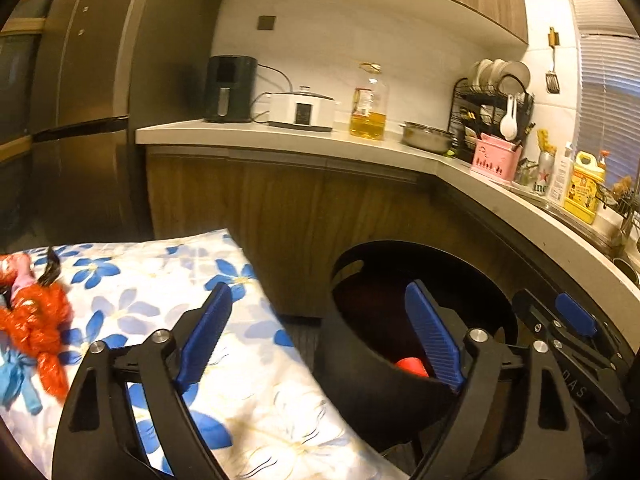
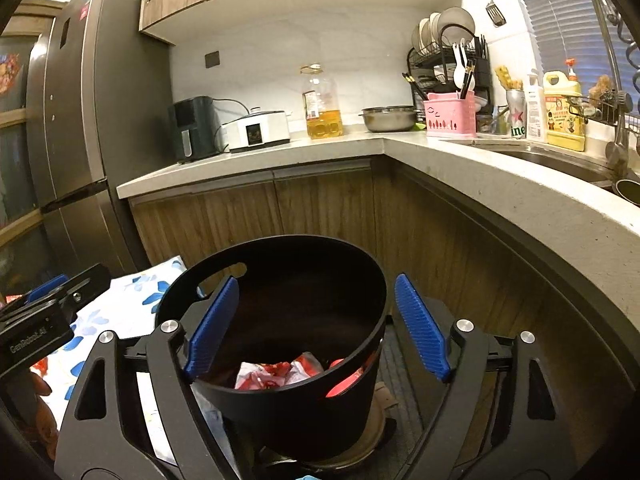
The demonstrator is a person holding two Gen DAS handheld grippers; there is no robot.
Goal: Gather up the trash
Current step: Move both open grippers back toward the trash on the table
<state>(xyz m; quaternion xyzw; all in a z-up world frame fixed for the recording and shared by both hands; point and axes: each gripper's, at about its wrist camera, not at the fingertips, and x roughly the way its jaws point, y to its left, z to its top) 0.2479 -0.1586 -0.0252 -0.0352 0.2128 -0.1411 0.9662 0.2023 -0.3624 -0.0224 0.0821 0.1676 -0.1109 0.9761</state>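
**Black bin holds the trash, both grippers wide and empty**

Black plastic forms the round trash bin (image 2: 280, 320), which stands on the floor in the corner where the 2 runs of wooden cabinet meet. Inside it, low against the near wall, lie crumpled red-and-white wrappers (image 2: 276, 372) and, beside them, a red piece (image 2: 344, 380) I cannot identify. A slot handle is cut into the bin's rim on the side toward the table.

The right gripper (image 2: 316, 328) hovers just above the bin, its 2 blue pads spread wide: one sits over the bin's rim on the table side, the other outside the rim on the sink side. Nothing is between them and they press on nothing.

The left gripper (image 1: 320, 336) is beside the bin on the table side, its jaws also wide apart and empty; one pad is over the cloth, the other in front of the bin's mouth.

Touching or nearly touching the bin is a table under a white cloth with blue flowers (image 1: 160, 280). At the cloth's far edge from the bin lies a bundle of red crinkled wrapping (image 1: 40, 320) with a blue scrap (image 1: 16, 380) next to it.

Above and behind the bin runs the pale countertop (image 2: 320, 148), bearing an oil bottle (image 2: 322, 104), a steel bowl (image 2: 390, 118) and a pink basket (image 2: 450, 114).
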